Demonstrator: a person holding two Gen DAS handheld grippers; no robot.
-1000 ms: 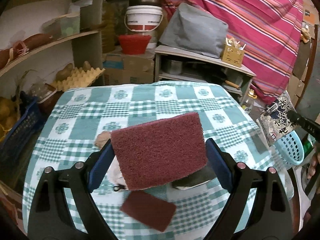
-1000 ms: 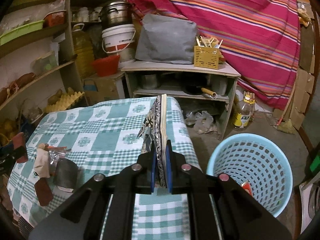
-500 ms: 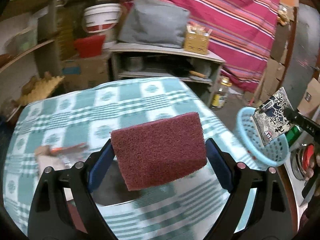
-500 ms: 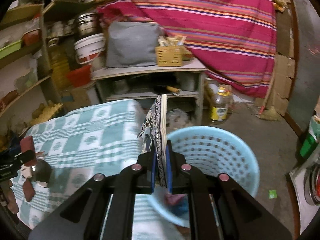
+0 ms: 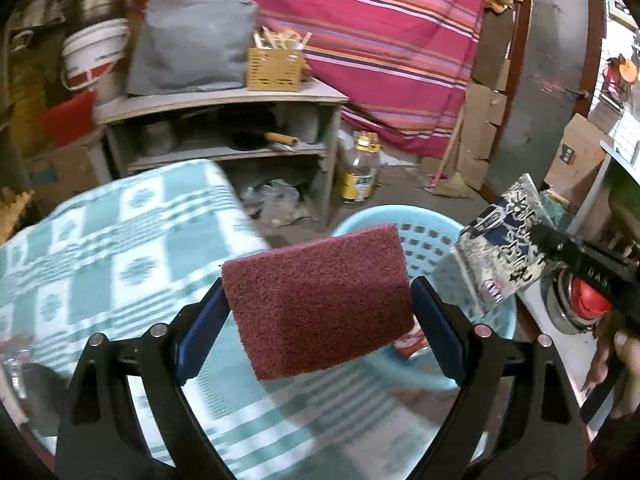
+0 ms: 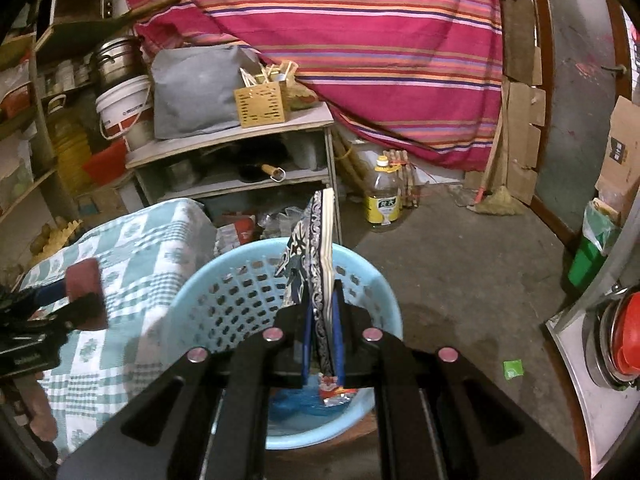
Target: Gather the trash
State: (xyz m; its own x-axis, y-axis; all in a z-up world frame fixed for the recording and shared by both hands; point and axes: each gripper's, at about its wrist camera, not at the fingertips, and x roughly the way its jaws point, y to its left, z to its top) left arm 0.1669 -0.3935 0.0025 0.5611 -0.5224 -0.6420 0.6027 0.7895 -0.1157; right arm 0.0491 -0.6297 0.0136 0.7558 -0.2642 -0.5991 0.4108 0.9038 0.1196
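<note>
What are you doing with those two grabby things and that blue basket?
A person is tidying up trash with a gripper in each hand. The left gripper holds a dark red rectangular scouring pad between its jaws, up above the edge of the green-and-white checked tablecloth. The right gripper pinches a flat black-and-white patterned snack wrapper right over the light blue plastic laundry-style basket, which already has some wrappers at the bottom. Neither piece has been dropped in yet.

Maroon scouring pad [image 5: 318, 302] and upright patterned snack wrapper [image 6: 320, 280], both above the pale-blue perforated basket [image 6: 224, 280].
</note>
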